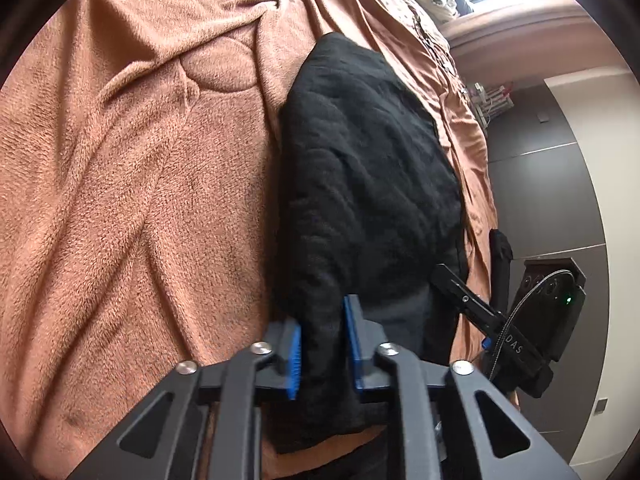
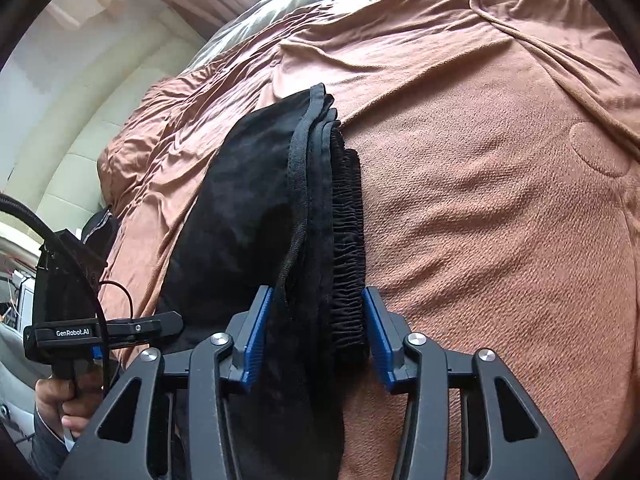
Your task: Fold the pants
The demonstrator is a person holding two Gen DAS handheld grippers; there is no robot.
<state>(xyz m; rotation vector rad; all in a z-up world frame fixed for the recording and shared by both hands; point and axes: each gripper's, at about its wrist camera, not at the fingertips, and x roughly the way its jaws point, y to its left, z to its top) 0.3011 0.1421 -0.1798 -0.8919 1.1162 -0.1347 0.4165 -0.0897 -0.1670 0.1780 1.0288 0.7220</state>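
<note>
**Black pants on brown bed cover, a tool at each end**

Item: black pants, folded into a thick, elongated bundle. Location: lying on a rumpled brown blanket that covers a bed, close to the bed's edge.

Left tool: blue-padded fingers stand narrowly apart with a fold of the fleecy black cloth squeezed between them; both pads press on the fabric, so the tool is clamped on the pants at the near end of the bundle. The rest of the bundle stretches away from the tool across the blanket.

Right tool: jaws astride the other end, where the gathered elastic waistband and stacked hems show. The right pad touches the waistband; the left pad lies against the smoother outer layer. The cloth fills the gap, gripped between the pads.

Also visible: in the right wrist view, a person's hand holding the left tool's handle beside the bed.
</note>
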